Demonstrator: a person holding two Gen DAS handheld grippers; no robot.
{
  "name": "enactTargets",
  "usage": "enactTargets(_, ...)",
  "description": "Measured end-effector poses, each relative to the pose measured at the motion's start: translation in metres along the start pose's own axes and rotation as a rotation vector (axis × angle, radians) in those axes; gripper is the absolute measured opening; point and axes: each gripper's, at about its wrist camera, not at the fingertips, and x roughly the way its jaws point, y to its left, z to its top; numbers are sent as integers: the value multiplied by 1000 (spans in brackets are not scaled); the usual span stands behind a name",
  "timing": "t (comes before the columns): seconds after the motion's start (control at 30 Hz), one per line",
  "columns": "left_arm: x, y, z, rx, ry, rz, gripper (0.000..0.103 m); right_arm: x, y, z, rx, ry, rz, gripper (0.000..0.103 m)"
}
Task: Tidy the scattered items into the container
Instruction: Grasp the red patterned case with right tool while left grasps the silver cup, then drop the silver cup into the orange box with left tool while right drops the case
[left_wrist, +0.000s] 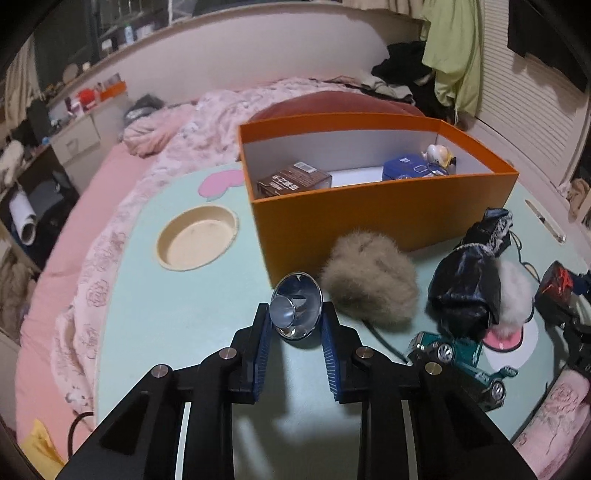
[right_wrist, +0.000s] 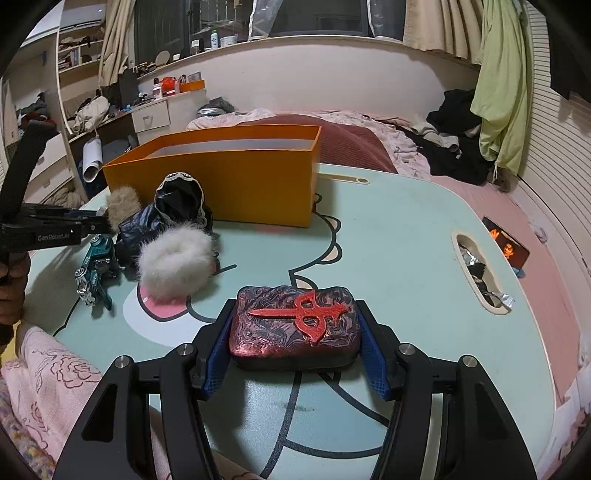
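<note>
Holding two items for one trip to the orange box (left_wrist: 384, 218) | left gripper (left_wrist: 295, 325) narrowed on a shiny metal funnel-like cup (left_wrist: 295, 310), pinched at its rim | right gripper (right_wrist: 293, 332) clamping a red-and-black patterned block (right_wrist: 295, 325) by its sides | toy car (left_wrist: 461, 354), fur puffs remain on the counter (left_wrist: 192, 302).

From the left wrist we look down close over the pale green table (left_wrist: 184, 314) toward the orange box (left_wrist: 369, 218), seeing into it. From the right wrist we face that box (right_wrist: 236, 184) from farther back, at its right. Both views share the box and the black pouch (left_wrist: 469, 288) before it.
</note>
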Motion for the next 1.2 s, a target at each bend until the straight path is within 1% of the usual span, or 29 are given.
enactTargets(0.2,-41,9,-7,-38,-95,-5,25,-2,2,2,-8,-3,-4,61)
enactTargets(0.3,-62,12,0,-50,-147,-26,25,-8,4,10,-16,-19,10,61)
enactTargets(0.43,-76,7,24,-30,-201,-64,25,-14,6,36,26,-65,51,61)
enactTargets(0.5,-77,-1,40,3,-221,-58,25,-16,8,57,47,-90,87,61)
enactTargets(0.57,-74,-9,55,33,-237,-59,25,-13,14,79,36,-116,94,61)
enactTargets(0.63,-62,-15,76,40,-221,-87,25,-6,19,100,27,-138,84,61)
enactTargets(0.73,-38,-19,102,23,-191,-108,25,15,25,131,25,-123,87,61)
enactTargets(0.8,-16,-19,115,13,-156,-72,25,37,31,148,19,-90,67,61)
enactTargets(0.87,7,-17,122,11,-113,-42,25,58,33,158,17,-49,52,61)
enactTargets(0.93,23,-18,124,10,-68,-31,26,82,32,163,27,-3,32,61)
enactTargets(1.0,34,-16,122,-4,-43,-7,43,95,28,165,51,15,17,61)
enactTargets(1.03,33,-15,121,-10,-50,0,61,100,25,166,66,19,6,63)
enactTargets(1.07,30,-15,119,-16,-67,1,73,102,23,166,79,21,-3,65)
enactTargets(1.1,24,-14,116,-20,-91,-3,76,103,19,167,95,19,-7,71)
enactTargets(1.13,19,-14,113,-21,-105,-5,78,100,16,166,114,8,-3,73)
enactTargets(1.2,4,-13,106,-15,-127,-9,78,90,11,165,144,-13,18,73)
